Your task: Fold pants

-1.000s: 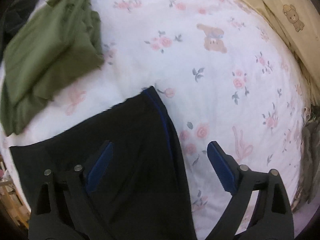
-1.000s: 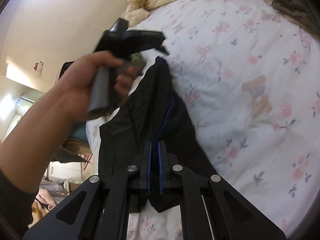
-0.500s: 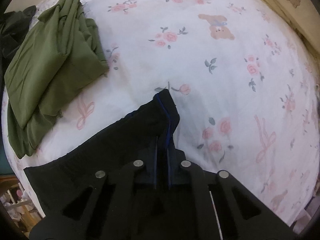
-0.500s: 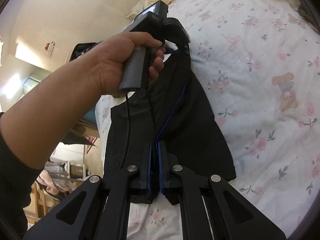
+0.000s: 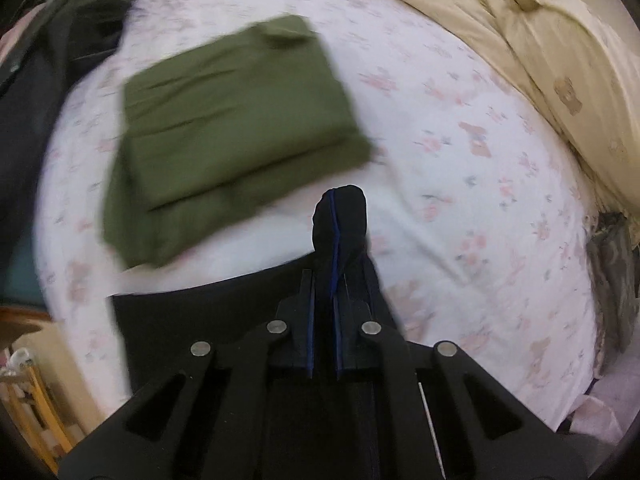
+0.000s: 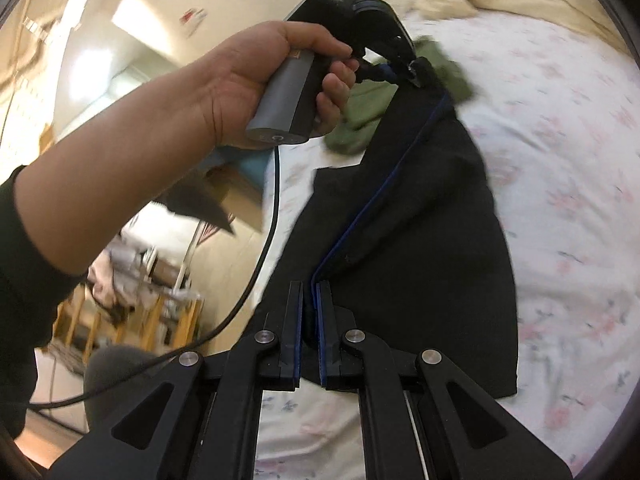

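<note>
The black pants, trimmed with a blue stripe, are lifted partly off the flowered bed, stretched between two pinched points along the striped edge. The left gripper has its jaws pressed together on one bunched end of the fabric, which pokes up past the fingertips. The right gripper pinches the striped edge at the other end. The rest of the cloth trails down onto the sheet. Judging by this, a fold is under way but not laid down: the raised edge has yet to be carried over and set flat, and further folds probably remain. A green garment already lies folded just beyond, with a cream duvet along the far side.
</note>
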The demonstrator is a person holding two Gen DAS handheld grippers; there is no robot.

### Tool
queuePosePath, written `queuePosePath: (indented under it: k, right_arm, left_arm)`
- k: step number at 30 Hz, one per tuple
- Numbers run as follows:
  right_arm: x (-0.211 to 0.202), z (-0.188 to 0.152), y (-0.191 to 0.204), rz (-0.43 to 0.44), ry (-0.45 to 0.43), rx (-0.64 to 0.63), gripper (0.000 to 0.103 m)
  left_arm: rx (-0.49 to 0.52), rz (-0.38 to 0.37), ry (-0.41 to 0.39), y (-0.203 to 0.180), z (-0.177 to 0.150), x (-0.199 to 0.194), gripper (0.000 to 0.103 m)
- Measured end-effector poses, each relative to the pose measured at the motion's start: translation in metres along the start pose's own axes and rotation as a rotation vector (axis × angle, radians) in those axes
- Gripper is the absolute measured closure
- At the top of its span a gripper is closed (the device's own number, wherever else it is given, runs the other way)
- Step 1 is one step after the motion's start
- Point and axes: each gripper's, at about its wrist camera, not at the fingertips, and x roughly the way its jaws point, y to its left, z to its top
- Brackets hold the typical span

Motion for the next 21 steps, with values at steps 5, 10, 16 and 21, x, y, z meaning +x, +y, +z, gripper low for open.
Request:
queuePosePath:
  k: [5,10,16,21]
  right_arm:
    - [0.048,-0.003,0.047,0.029,0.089,-0.066,0.098]
    - [0.099,-0.007,0.090,0.038,0.173,-0.164,0.098]
    - [0.148,-0.016,0.095,-0.003,0.274,-0.175,0.098]
    - [0.162,-0.013,0.089,-0.042,0.312,-0.184,0.098]
  left_arm:
    - [-0.052,-0.011,-0.024,0.065,-0.024,-0.013,0.098]
    - [-0.105,0.004,-0.021,0.129,-0.049,-0.004,0.098]
    - [-0.158,-0.029,-0.015,0.185,-0.074,0.039,0.098]
    - [-0.209,-0.042,-0.024,0.199,-0.085,0.063,0.098]
